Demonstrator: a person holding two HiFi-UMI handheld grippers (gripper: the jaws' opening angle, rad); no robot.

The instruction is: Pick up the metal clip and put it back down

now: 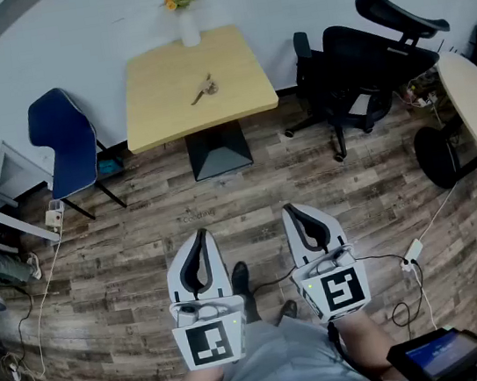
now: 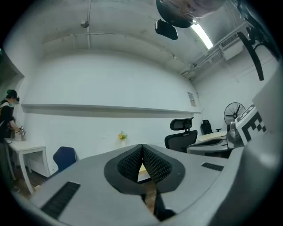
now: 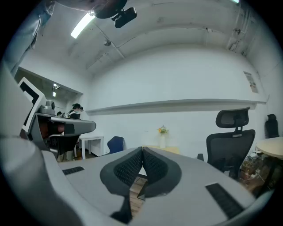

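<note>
You stand well back from the wooden bench [image 1: 154, 100]; the pick-up has not begun. The metal clip [image 1: 204, 87] lies near the bench's middle. Your left hand-held gripper [image 1: 199, 235] and right hand-held gripper [image 1: 290, 211] are both clenched on nothing, well short of the bench. Next, probably, approach the bench and open one gripper.

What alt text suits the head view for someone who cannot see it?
The left gripper and right gripper hang shut and empty over a plank floor, well short of a wooden table. The metal clip lies near the table's middle, a vase of flowers at its far edge. A blue chair stands at its left, a black office chair at its right.
</note>
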